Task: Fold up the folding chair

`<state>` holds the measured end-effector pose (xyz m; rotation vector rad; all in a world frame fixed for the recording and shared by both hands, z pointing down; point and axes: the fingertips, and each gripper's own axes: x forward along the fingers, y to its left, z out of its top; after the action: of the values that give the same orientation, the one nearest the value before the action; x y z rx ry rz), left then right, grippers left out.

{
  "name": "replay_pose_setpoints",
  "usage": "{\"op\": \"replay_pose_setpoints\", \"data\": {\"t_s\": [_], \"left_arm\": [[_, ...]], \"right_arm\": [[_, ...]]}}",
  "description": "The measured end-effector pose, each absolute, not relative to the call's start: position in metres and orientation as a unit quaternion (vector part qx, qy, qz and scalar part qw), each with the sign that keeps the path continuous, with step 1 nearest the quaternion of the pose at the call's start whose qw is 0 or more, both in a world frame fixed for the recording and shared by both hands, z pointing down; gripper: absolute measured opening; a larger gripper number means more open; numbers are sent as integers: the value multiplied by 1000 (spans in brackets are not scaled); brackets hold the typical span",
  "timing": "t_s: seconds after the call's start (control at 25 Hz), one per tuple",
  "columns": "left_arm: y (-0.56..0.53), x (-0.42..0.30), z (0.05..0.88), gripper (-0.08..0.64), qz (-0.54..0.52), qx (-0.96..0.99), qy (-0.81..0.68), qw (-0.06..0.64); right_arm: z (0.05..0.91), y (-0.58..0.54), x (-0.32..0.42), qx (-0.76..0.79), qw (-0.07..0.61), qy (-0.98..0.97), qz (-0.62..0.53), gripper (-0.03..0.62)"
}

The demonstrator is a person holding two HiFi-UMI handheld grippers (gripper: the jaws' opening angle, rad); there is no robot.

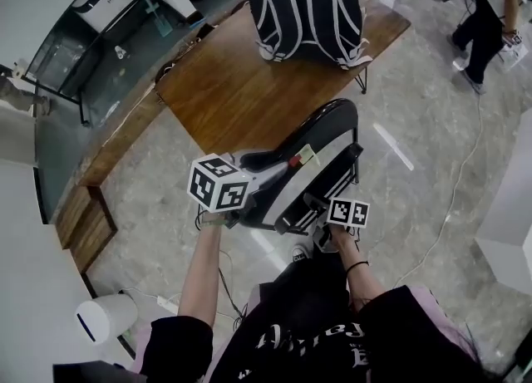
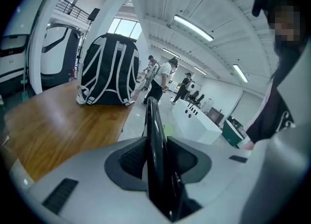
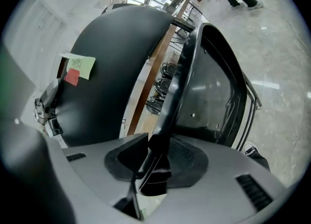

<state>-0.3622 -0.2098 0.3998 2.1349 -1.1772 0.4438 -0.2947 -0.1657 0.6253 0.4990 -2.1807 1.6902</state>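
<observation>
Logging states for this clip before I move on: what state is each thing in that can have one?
Folding chair: partly folded, a gap open between its panels.
Left gripper: shut on the folding chair's thin black edge.
Right gripper: shut on the folding chair's frame bar.
Backpack: standing upright on the table.
Sticky notes: stuck to the folding chair.

head view: from above and behind left gripper [image 1: 253, 169] and right gripper [image 1: 309, 205], facing steeply down, mid-range | gripper views: along own jaws, very close | shared by all: folding chair [image 2: 154, 140] | head plus left: table [image 2: 58, 121], backpack [image 2: 109, 70] ahead of jaws
</observation>
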Motion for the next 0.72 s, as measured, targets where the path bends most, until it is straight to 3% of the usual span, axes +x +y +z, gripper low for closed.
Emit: {"op": "replay_pose_setpoints", "data": {"t_s": [0.72], "left_arm": [[-242, -457, 429, 126, 214, 794, -484, 300]], "right_arm": [[641, -188, -368, 115, 255, -761, 586, 121]]}}
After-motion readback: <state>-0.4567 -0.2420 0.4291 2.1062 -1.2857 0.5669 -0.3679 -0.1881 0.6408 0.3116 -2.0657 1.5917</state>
